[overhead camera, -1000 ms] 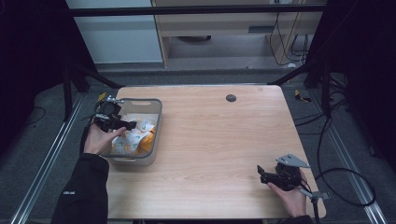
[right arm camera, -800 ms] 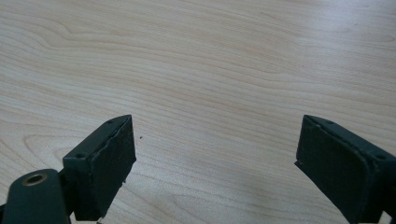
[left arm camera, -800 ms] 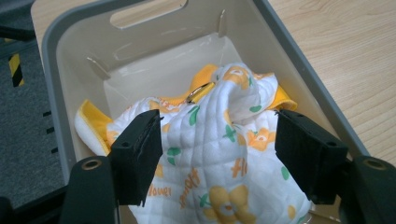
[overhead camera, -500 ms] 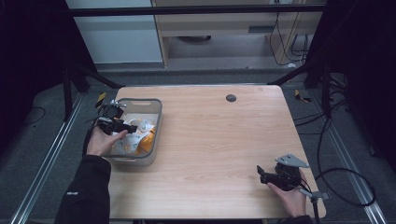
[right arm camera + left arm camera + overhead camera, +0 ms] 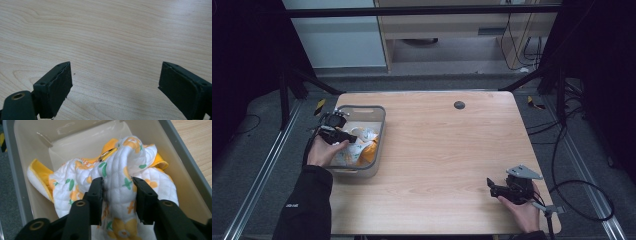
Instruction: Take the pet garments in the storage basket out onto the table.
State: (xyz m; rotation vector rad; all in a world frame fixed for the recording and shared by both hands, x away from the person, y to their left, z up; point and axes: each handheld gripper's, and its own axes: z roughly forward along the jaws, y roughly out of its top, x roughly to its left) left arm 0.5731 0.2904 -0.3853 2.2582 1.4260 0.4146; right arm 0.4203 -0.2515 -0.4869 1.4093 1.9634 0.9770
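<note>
Now the left gripper (image 5: 117, 192), jaws just closing, pinches a fold of the white quilted cloth with orange-and-green print (image 5: 125, 167) inside the grey plastic bin (image 5: 379, 117). Right gripper (image 5: 115, 90) spread over the wooden counter (image 5: 452, 150).

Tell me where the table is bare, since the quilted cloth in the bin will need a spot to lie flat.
The table is bare wood from the grey bin across to the right gripper, with only a small dark disc near the far edge. The bin is crowded: the cloth fills it, and the left gripper has just been closing on a fold.
</note>
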